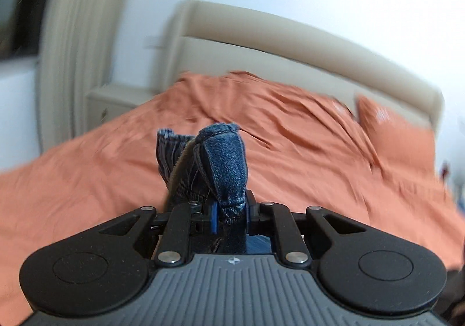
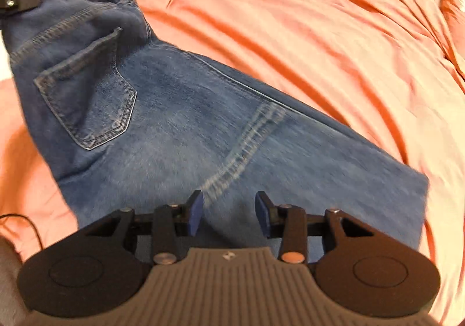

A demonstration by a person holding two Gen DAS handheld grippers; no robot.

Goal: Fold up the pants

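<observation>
The pants [image 2: 180,110] are lying on the bed [image 2: 319,35], waistband at the far left in the right wrist view, legs running toward the near right, headboard [image 1: 290,44] standing behind.

Item count, bed scene
We count one jeans [image 2: 180,110], one back pocket [image 2: 90,93], two grippers [image 1: 229,217] [image 2: 229,217], one pillow [image 1: 398,137], one bed [image 1: 290,110].

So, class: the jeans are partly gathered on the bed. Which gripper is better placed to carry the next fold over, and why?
Left. The left gripper is already shut on a bunch of the jeans, lifted above the bedsheet. The right gripper hangs open over the leg, holding nothing.
</observation>
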